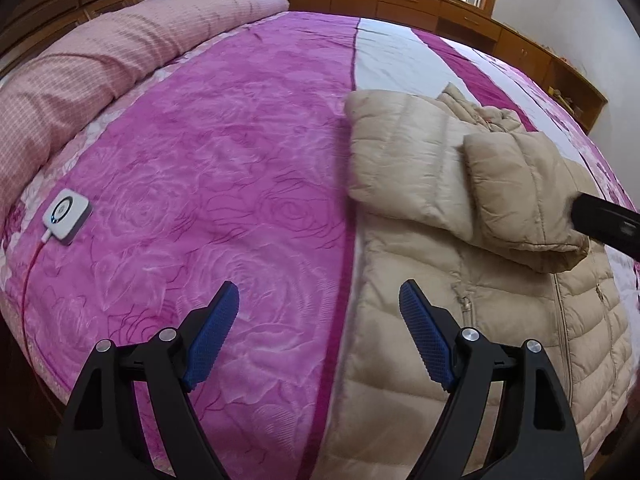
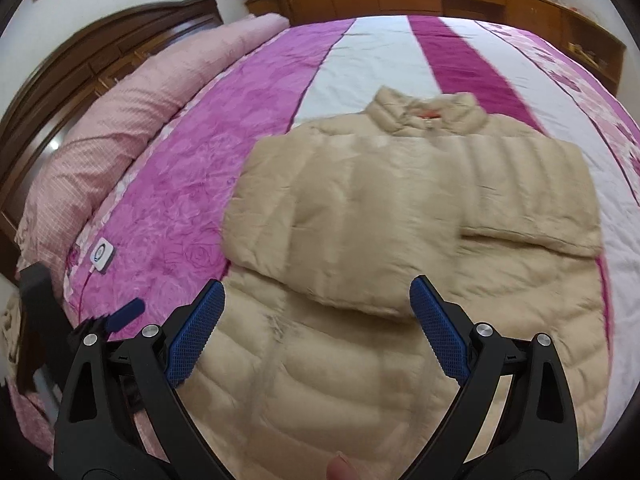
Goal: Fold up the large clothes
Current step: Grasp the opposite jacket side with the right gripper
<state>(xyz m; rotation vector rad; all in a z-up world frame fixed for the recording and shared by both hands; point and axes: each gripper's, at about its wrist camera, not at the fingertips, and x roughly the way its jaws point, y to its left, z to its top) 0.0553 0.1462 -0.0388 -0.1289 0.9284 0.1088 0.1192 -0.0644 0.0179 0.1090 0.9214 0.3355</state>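
Garment: the beige quilted down jacket (image 2: 360, 208) lies face up on the pink-and-white rose-patterned bedspread (image 1: 224, 184), collar away from me, both sleeves already folded across the chest.
My left gripper (image 1: 319, 334): jaws spread wide, nothing between them; it hangs over the bedspread with the jacket's side edge just under my right-hand pad.
My right gripper (image 2: 317, 330): jaws released too, empty, hovering above the jacket's lower body, the folded sleeve cuff just ahead of the pads.
Step in hand, as I judge it: take the hem and fold the lower half up over the sleeves.
Where to bite: one corner of the hem per gripper, close below my pads, pinching both layers.
How to carry: lift both corners together and level, so the slippery puffy shell does not slide or drag the sleeves open.
Landing: hem laid near the collar, then press out trapped air.
Keep clear of: the small white square controller with its cord (image 1: 66, 216), well off beyond my left pad.
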